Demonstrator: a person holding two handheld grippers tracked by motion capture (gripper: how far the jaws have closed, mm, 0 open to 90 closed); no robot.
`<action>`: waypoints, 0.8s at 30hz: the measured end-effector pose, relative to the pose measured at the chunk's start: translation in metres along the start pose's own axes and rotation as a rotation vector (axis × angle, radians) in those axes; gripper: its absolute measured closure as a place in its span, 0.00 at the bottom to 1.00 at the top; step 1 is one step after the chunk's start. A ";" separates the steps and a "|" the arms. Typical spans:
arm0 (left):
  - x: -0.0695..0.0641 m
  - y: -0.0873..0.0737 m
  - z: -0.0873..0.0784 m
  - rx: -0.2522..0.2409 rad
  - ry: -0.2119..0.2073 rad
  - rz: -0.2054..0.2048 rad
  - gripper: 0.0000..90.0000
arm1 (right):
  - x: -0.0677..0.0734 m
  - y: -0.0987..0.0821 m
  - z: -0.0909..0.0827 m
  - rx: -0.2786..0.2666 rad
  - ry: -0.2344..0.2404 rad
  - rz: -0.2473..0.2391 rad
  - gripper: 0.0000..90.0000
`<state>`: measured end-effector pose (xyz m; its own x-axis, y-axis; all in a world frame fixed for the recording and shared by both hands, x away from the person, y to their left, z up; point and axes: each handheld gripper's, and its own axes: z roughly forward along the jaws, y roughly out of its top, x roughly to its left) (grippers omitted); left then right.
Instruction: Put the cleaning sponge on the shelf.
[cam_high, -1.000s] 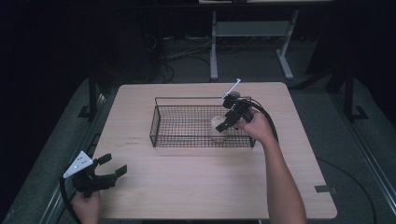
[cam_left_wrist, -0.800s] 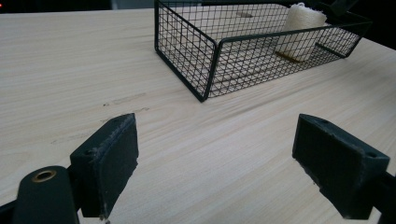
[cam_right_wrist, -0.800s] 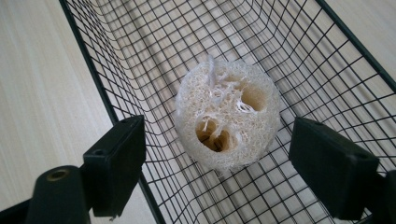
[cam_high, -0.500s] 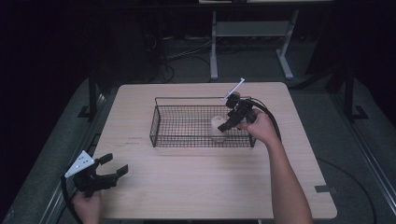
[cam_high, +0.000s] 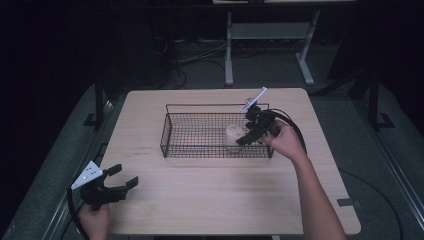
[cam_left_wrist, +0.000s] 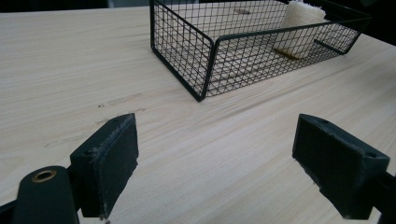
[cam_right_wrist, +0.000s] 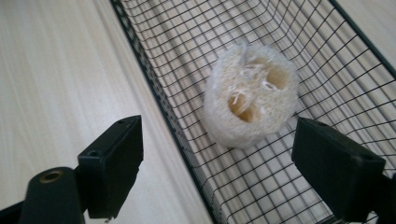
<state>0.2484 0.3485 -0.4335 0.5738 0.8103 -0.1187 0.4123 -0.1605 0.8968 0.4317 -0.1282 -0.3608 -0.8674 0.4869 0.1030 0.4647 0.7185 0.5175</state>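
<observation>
Loofah (cam_right_wrist: 250, 95) now sits free in the basket (cam_high: 172, 131); our right tool (cam_high: 250, 136) has just spread open and let go. Left tool (cam_high: 117, 181) open, idle on the counter (cam_high: 210, 200).

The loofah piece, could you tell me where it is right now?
In the high view, the loofah piece stands inside the wire basket, at its right end, beside the open right hand-held gripper.

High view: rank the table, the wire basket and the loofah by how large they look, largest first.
1. table, by far the largest.
2. wire basket, covering a modest part of the tabletop.
3. loofah, a small pale lump inside the basket at its right end.
None look close in size.
</observation>
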 end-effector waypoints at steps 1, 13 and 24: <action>0.000 0.000 0.000 0.000 0.000 0.000 0.15 | 0.000 0.000 0.000 0.000 0.000 0.000 0.18; -0.003 0.000 -0.001 -0.001 0.005 0.008 0.15 | 0.012 -0.013 -0.020 -0.029 -0.022 -0.017 0.18; -0.004 0.000 -0.001 0.004 0.005 0.012 0.15 | 0.014 -0.037 -0.030 -0.021 -0.037 -0.001 0.18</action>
<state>0.2453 0.3461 -0.4322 0.5754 0.8110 -0.1056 0.4077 -0.1726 0.8966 0.3966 -0.1627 -0.3536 -0.8605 0.5045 0.0713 0.4597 0.7084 0.5356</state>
